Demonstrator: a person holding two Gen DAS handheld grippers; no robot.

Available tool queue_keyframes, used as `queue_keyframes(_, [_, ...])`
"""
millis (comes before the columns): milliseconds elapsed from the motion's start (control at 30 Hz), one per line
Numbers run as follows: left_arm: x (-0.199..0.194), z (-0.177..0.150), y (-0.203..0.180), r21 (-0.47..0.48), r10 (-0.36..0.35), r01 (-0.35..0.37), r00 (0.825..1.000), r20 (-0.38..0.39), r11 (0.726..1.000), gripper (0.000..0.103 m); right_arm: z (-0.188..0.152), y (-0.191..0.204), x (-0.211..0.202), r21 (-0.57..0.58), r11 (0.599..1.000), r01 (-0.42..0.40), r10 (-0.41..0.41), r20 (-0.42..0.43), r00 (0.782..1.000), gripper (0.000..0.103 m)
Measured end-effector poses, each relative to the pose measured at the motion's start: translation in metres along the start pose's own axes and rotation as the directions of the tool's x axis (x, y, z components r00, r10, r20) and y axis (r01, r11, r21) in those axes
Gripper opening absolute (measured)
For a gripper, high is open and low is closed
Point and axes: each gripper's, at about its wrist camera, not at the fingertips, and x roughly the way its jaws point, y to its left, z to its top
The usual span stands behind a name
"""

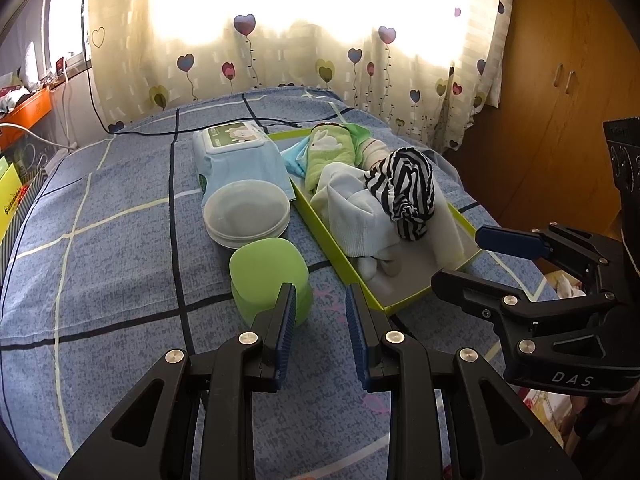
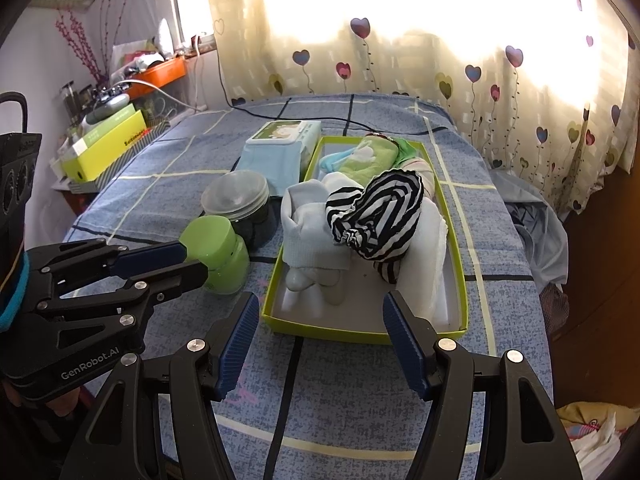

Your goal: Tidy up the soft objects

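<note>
A shallow lime-green box (image 1: 320, 236) (image 2: 276, 280) lies on the blue checked bed. Inside it a black-and-white striped cloth (image 1: 408, 192) (image 2: 380, 216) rests on white socks (image 1: 360, 220) (image 2: 312, 228), with a green rabbit-print cloth (image 1: 330, 152) (image 2: 366, 158) at the far end. My left gripper (image 1: 320, 308) (image 2: 188, 262) is open and empty, just in front of the box's near left corner. My right gripper (image 2: 318, 320) (image 1: 460, 256) is open and empty, hovering over the box's near end.
Left of the box stand a green lidded jar (image 1: 268, 276) (image 2: 218, 256), a clear-lidded jar (image 1: 246, 212) (image 2: 238, 204) and a pack of wipes (image 1: 236, 152) (image 2: 282, 148). A black cable (image 1: 208, 130) crosses the far bed. Curtains hang behind; shelves clutter the left.
</note>
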Motion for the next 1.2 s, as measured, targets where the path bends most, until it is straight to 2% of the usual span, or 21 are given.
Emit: queue_keyframes(1200, [0.003, -0.0041, 0.0002, -0.005, -0.002, 0.002, 1.0, -0.011, 1.0, 0.027, -0.0003, 0.0009, 0.0002, -0.002, 1.0, -0.003, 0.003, -0.002, 1.0, 0.065])
